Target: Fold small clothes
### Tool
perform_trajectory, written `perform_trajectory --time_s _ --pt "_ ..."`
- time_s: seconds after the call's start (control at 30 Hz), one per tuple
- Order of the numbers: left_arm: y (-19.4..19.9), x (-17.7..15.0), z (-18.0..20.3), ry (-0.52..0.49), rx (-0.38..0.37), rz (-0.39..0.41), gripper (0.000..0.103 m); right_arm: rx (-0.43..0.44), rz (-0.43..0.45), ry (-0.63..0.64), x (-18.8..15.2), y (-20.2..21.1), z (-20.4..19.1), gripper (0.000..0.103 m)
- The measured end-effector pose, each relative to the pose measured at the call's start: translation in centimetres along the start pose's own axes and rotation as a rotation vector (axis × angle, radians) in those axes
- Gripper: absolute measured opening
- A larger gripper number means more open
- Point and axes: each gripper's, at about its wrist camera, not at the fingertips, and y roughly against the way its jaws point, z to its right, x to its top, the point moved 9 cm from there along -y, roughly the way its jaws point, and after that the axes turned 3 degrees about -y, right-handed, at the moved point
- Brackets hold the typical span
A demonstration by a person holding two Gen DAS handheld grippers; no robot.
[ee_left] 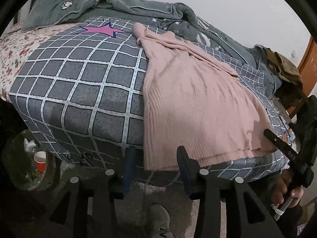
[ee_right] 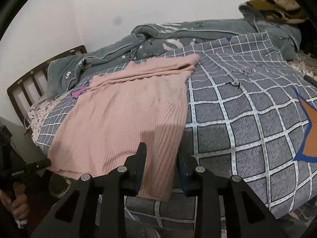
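Observation:
A pink ribbed knit garment lies spread on the grey checked bedspread, its hem at the bed's front edge. It also shows in the right wrist view. My left gripper is open, its jaws astride the hem's left corner without closing on it. My right gripper is open with the hem's right corner lying between its fingers. The right gripper also shows at the right edge of the left wrist view, and the left gripper at the left edge of the right wrist view.
A rumpled grey-green quilt lies along the wall side of the bed. Olive clothes are piled at the far end. A wooden headboard stands at the other end. A bin with a red cup sits on the floor.

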Motion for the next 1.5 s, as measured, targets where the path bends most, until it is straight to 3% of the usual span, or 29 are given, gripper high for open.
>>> perform_trajectory --time_s 0.13,0.57,0.87,1.13,1.5 --pt "-0.5 0.1 0.2 -0.007 0.021 -0.001 0.04 0.008 -0.021 0.01 -0.2 -0.3 -0.4 0.021" --pt "-1.0 0.0 -0.6 0.023 0.042 0.014 0.039 0.009 -0.042 0.022 -0.2 -0.9 -0.4 0.021" --pt "-1.0 0.0 -0.6 0.036 0.006 0.012 0.039 0.019 -0.073 0.014 -0.5 -1.3 -0.4 0.021" --pt "-1.7 -0.7 -0.5 0.04 -0.021 -0.036 0.039 0.042 -0.112 0.008 -0.8 -1.2 -0.4 0.021" --pt "-0.9 -0.4 -0.5 0.075 -0.084 0.0 0.038 0.09 -0.11 -0.015 -1.2 -0.8 -0.4 0.022"
